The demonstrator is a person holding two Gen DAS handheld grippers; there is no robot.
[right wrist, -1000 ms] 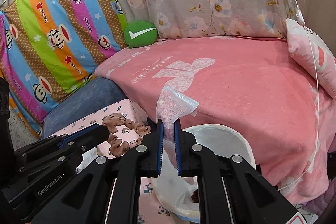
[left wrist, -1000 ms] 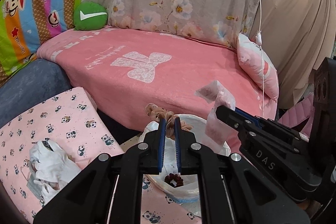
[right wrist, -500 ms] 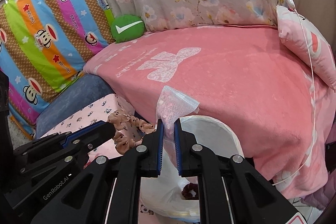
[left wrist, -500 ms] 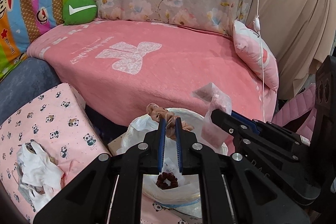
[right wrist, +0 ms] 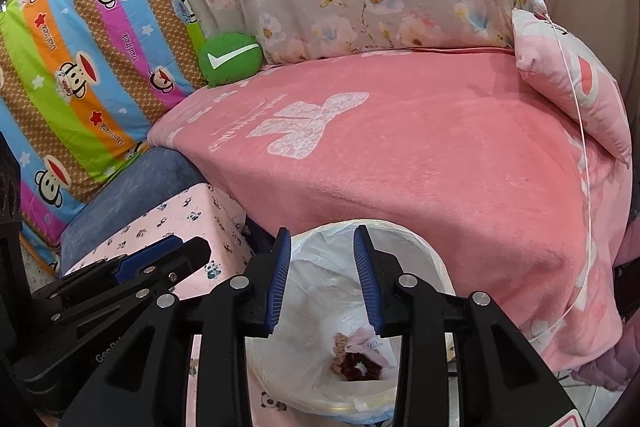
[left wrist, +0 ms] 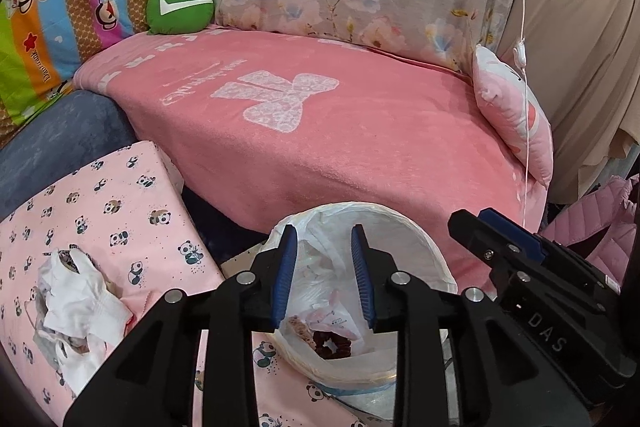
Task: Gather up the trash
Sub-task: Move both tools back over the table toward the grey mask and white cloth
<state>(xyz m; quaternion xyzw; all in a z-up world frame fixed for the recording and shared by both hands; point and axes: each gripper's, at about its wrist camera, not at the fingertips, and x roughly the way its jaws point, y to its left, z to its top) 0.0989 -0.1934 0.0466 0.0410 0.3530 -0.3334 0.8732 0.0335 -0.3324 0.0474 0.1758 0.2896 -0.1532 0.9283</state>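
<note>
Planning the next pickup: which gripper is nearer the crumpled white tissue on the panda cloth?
Left. The left gripper sits over the lined bin, the crumpled white tissue just to its left; the right gripper is beyond, on the bin's far side.

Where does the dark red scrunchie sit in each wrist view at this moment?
Left wrist: the dark red scrunchie lies at the bottom of the lined bin, low centre, between the fingers.
Right wrist: the same scrunchie lies low centre-right, in the bin bottom.
Shared landmark: the green cushion at the back.
</note>
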